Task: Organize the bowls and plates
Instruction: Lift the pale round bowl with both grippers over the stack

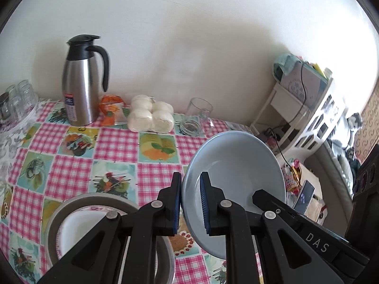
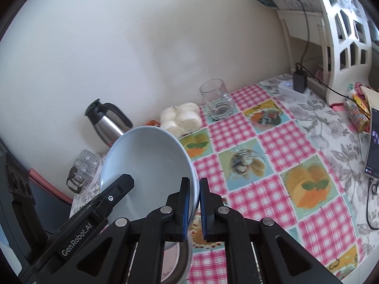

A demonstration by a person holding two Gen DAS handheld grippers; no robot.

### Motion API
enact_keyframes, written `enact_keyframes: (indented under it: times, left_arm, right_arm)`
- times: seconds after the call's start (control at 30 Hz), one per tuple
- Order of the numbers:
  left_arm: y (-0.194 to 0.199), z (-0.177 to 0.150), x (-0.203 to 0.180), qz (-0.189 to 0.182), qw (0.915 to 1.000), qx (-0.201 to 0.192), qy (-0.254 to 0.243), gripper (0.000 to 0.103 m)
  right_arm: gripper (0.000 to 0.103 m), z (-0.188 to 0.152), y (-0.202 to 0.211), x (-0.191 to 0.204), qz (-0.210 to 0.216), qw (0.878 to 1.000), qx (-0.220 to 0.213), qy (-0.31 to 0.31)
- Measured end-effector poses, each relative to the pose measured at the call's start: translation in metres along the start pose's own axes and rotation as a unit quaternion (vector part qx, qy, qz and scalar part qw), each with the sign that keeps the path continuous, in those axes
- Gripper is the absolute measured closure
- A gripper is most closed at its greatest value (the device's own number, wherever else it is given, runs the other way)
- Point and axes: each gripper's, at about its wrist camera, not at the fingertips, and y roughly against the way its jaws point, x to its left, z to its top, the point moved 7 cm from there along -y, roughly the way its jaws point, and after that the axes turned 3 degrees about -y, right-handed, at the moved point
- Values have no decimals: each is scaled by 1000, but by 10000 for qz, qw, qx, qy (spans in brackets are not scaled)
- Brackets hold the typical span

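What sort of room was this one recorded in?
Most likely a lived-in home dining or kitchen corner. A table with a checked, fruit-print tablecloth stands against a wall, holding a steel thermos jug, a glass mug and bagged buns, beside a cluttered white shelf.

Bowl (image 1: 236, 163) pale blue; bench (image 1: 113, 144) cloth pink-checked with fruit squares; jug (image 1: 80, 82) at ten o'clock steel, black-topped.
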Motion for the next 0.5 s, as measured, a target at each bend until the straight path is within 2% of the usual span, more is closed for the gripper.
enact_keyframes:
  times: [0.5]
  left_arm:
    - [47, -5, 74, 299, 9972, -231, 652, 87]
  right_arm:
    - [94, -31, -15, 75, 374, 9978, 264, 486]
